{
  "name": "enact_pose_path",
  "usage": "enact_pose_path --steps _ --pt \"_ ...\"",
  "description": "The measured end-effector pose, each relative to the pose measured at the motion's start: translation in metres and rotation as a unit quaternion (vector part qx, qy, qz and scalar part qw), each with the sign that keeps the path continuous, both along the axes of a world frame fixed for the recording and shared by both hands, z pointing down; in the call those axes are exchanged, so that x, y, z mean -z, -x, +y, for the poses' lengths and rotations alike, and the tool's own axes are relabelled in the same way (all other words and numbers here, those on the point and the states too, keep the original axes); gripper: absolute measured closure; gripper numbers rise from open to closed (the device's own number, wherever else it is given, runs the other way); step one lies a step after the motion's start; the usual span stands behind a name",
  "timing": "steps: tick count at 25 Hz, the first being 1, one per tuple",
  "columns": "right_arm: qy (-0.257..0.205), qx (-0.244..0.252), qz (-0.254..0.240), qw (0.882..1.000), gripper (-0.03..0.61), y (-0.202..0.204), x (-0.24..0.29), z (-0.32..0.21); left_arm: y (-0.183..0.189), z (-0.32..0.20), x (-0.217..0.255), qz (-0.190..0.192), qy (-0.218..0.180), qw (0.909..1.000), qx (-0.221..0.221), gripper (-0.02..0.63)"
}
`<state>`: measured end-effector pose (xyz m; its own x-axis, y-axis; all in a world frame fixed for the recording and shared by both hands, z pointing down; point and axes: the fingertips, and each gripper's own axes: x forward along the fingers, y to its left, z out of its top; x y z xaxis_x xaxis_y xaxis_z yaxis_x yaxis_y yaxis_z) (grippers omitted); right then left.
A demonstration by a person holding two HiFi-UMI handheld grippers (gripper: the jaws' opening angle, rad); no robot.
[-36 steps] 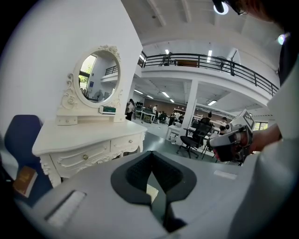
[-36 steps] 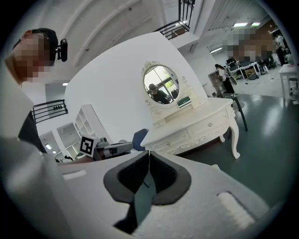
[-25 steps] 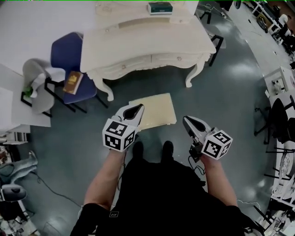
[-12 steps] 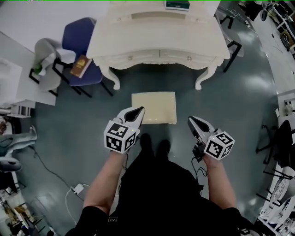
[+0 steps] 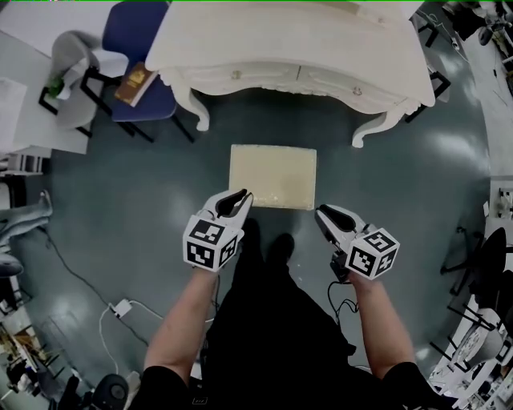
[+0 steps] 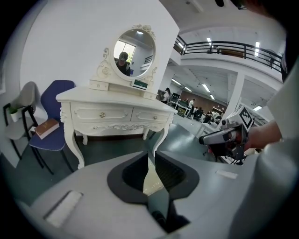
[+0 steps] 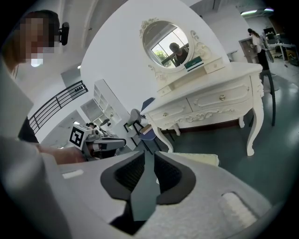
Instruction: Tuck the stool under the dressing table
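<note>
Now your left tool (image 5: 233, 199) and right tool (image 5: 324, 214), just cracked open and empty, hover by the near corners of the stool (image 5: 272, 176) on the floor (image 5: 136, 200) before the dressing table (image 5: 296, 56). Uneven pushing could skew it into a leg (image 5: 198, 118).

No word, brand or number can be read. The left marker cube (image 5: 212, 243) and the right marker cube (image 5: 373, 253) bear only black-and-white square patterns. The cover of the book (image 5: 135, 82) on the blue chair (image 5: 138, 20) is too small to read.
</note>
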<state>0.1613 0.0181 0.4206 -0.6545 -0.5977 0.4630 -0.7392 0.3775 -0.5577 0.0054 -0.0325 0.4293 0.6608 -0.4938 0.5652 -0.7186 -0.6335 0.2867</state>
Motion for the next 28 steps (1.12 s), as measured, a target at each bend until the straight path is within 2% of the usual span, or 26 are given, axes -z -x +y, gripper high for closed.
enact_pose_path --steps 4,7,14,23,28 --pt "0.026 0.011 -0.004 1.0 0.475 0.014 -0.046 -0.013 0.008 -0.002 -0.051 -0.005 0.029 0.9996 0.002 0.521" --pt "0.045 0.016 0.013 0.999 0.451 0.018 -0.085 -0.017 0.012 0.0 -0.089 -0.004 0.053 0.9986 0.004 0.483" --pt "0.098 -0.006 0.037 0.994 0.401 0.014 -0.176 -0.013 0.018 0.002 -0.179 -0.016 0.108 0.994 0.006 0.419" --pt "0.125 -0.025 0.075 0.989 0.34 -0.005 -0.269 -0.003 0.036 0.018 -0.27 -0.052 0.144 0.9879 0.028 0.347" --pt "0.134 -0.043 0.111 0.984 0.304 -0.026 -0.312 -0.002 0.046 0.015 -0.315 -0.069 0.154 0.9835 0.065 0.3"
